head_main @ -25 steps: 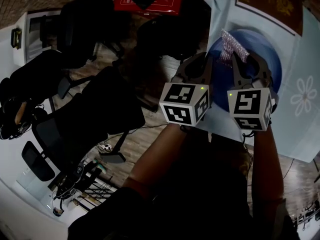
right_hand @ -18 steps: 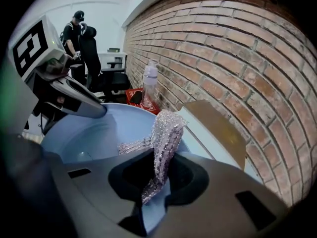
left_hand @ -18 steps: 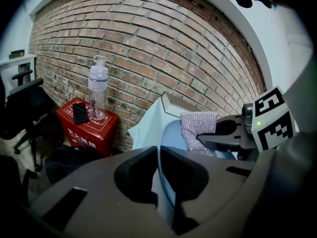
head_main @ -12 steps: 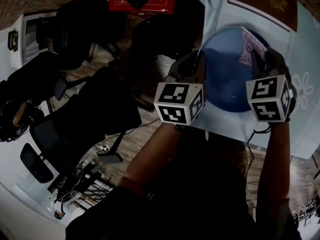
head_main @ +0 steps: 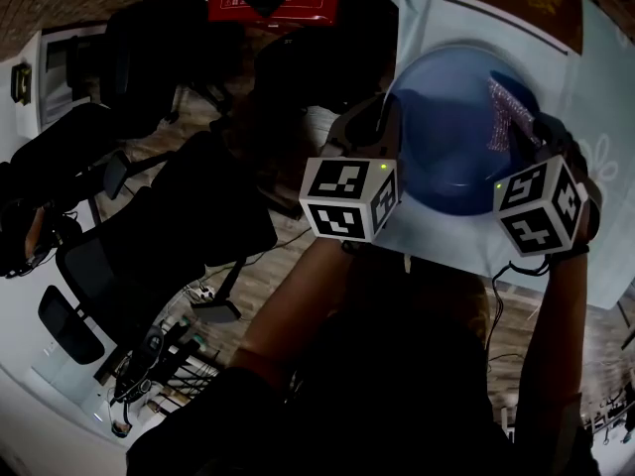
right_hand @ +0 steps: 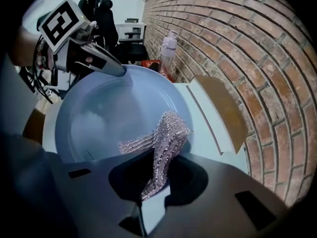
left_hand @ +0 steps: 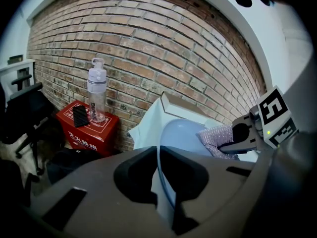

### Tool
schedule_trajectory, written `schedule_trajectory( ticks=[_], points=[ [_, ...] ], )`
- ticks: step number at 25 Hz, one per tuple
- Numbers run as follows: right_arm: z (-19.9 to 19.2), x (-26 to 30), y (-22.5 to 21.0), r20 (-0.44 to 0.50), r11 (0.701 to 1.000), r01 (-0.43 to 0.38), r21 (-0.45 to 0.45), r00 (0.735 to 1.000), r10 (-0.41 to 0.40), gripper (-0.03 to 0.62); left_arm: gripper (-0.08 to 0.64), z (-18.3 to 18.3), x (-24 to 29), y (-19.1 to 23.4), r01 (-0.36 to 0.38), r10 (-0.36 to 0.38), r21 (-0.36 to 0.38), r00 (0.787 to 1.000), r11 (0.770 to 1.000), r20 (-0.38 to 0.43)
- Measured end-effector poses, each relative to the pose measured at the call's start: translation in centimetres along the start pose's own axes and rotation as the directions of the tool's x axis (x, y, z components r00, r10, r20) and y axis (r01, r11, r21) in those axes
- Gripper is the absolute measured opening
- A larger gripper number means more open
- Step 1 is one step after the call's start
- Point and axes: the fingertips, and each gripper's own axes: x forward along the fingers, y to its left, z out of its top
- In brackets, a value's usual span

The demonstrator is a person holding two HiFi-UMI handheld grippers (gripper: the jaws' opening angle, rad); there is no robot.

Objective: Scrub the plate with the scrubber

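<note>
A round blue plate (head_main: 446, 137) is tilted up over the light-blue table. My left gripper (head_main: 385, 132) is shut on the plate's left rim; in the left gripper view that rim (left_hand: 161, 170) runs edge-on between the closed jaws. My right gripper (head_main: 521, 129) is shut on a silvery mesh scrubber (head_main: 504, 112), which lies against the right part of the plate's face. In the right gripper view the scrubber (right_hand: 164, 140) rises out of the jaws onto the plate (right_hand: 104, 118), with the left gripper (right_hand: 101, 61) across at the far rim.
A red box (left_hand: 84, 130) with a clear bottle (left_hand: 96, 90) on it stands by the brick wall. A flat brown board (right_hand: 218, 108) lies on the table (head_main: 600, 201) behind the plate. Black office chairs (head_main: 159, 226) fill the floor to the left. People stand far back (right_hand: 99, 6).
The right gripper has carried the scrubber from the plate's upper middle across to its right side. The left gripper has kept its hold on the rim and barely moved.
</note>
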Motion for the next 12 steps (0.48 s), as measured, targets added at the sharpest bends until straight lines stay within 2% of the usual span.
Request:
schedule_trajectory(
  ticks=[6, 10, 12],
  points=[
    [-0.9, -0.7, 2.8, -0.010, 0.996, -0.090, -0.006, 0.996, 0.090, 0.083, 0.035, -0.1, 0.1, 0.0, 0.000, 0.000, 0.009, 1.000, 1.000, -0.001],
    [-1.0, -1.4, 5.5, -0.008, 0.988, -0.150, -0.016, 0.989, 0.150, 0.083, 0.035, -0.1, -0.1, -0.1, -0.014, 0.014, 0.076, 1.000, 0.997, 0.000],
    [-0.6, -1.8, 7.1, 0.001, 0.981, -0.193, -0.020, 0.981, 0.193, 0.083, 0.035, -0.1, -0.1, -0.1, -0.012, 0.011, 0.077, 1.000, 0.997, 0.003]
  ],
)
